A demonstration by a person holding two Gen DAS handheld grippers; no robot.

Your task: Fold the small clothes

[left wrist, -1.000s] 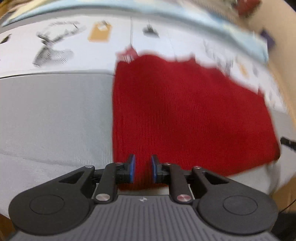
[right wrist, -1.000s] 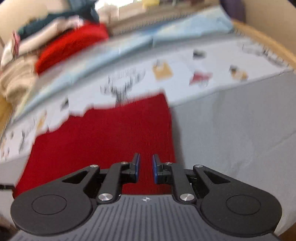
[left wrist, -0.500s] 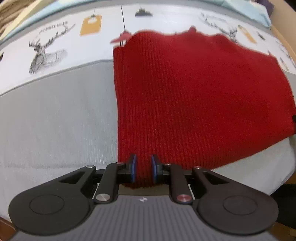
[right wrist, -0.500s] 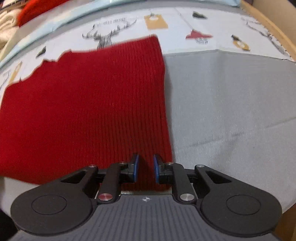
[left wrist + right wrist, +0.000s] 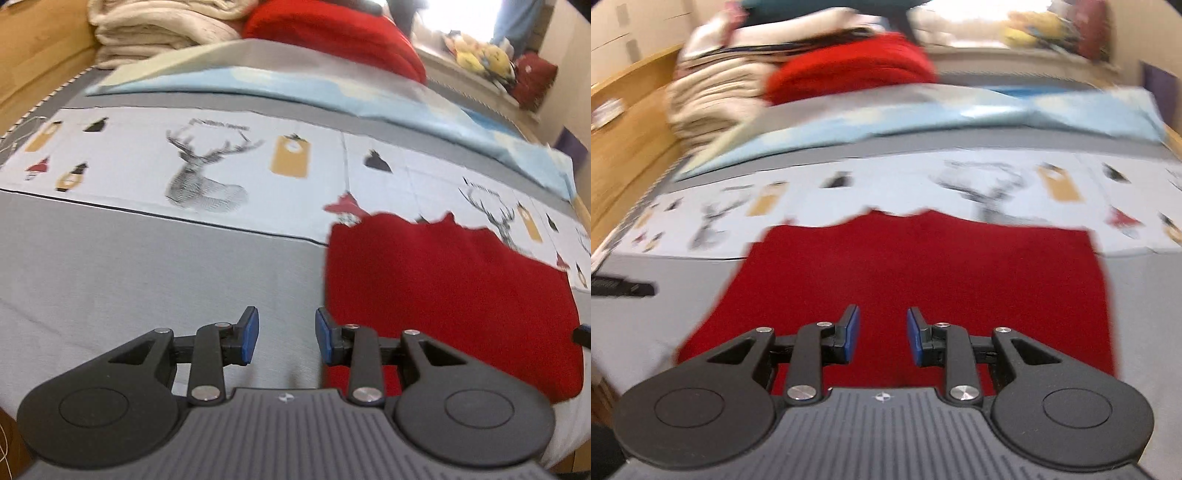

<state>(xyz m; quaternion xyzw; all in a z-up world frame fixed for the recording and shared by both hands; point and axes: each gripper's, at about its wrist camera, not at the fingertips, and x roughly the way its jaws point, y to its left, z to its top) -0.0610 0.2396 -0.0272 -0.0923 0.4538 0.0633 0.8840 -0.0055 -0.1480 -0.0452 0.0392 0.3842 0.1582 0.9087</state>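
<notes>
The grey bedspread with its white stag-print band (image 5: 147,258) carries the red ribbed knit garment (image 5: 923,280), lying flat near the front edge; the left gripper (image 5: 286,334) and right gripper (image 5: 882,334) have just been opening, jaws apart, nothing between them; released loosely, the fold could spring open, or a finger snag the knit.

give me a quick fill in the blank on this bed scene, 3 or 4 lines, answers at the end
1. The knit garment lying flat on the bed is ____ in colour.
2. The left gripper has its jaws ____, with nothing between them.
3. The animal printed on the white sheet is a ____.
4. The pads of the right gripper are ____ in colour.

Missing words: red; open; deer; blue
</notes>
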